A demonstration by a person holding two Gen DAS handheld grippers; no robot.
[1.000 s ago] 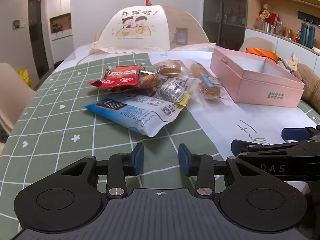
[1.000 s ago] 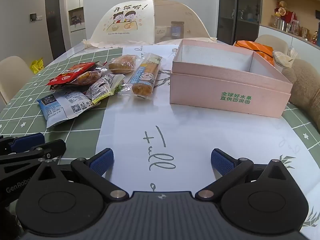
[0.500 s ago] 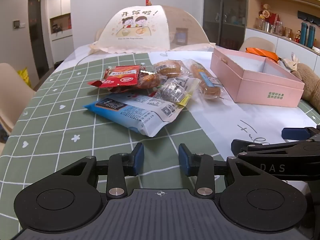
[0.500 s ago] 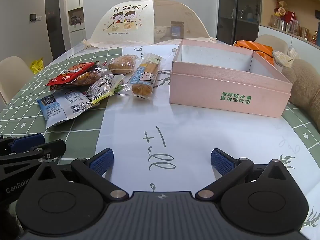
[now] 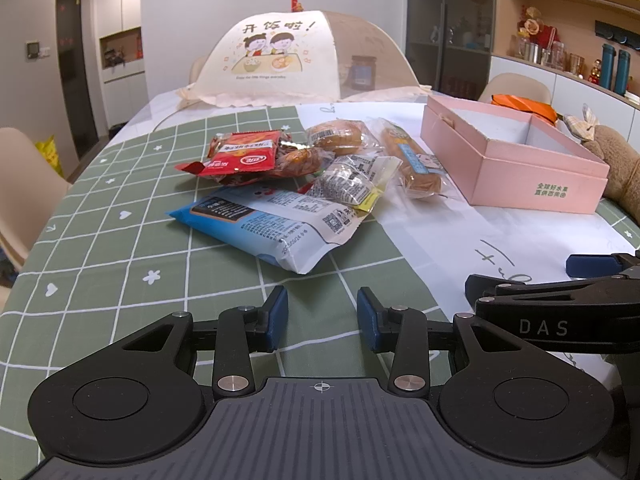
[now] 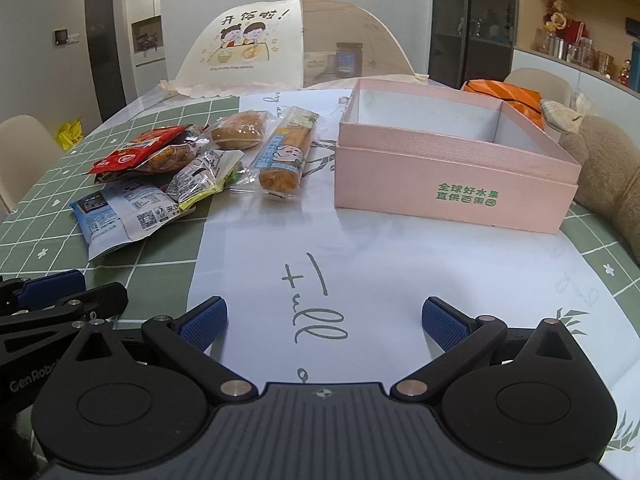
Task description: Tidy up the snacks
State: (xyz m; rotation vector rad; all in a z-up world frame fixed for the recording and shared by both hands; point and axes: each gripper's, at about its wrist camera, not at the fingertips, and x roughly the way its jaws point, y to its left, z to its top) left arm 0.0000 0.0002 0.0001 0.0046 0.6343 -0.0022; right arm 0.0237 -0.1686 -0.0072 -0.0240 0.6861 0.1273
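A heap of wrapped snacks lies mid-table: a blue-and-white bag (image 5: 272, 228), a red packet (image 5: 240, 154), a round bun (image 5: 340, 136), a long bread stick (image 5: 412, 162) and a small silver-yellow pack (image 5: 352, 184). The same heap shows in the right wrist view, with the bag (image 6: 120, 216) and the bread stick (image 6: 284, 160). An open, empty pink box (image 6: 452, 160) stands to their right. My left gripper (image 5: 322, 318) is open and empty, just short of the blue bag. My right gripper (image 6: 324, 320) is wide open and empty over the white cloth strip.
A mesh food cover (image 5: 288, 60) stands at the table's far end. A plush toy (image 6: 608, 168) and an orange bag (image 6: 504, 94) sit right of the box. Chairs stand at the left (image 5: 24, 184). Shelves line the right wall.
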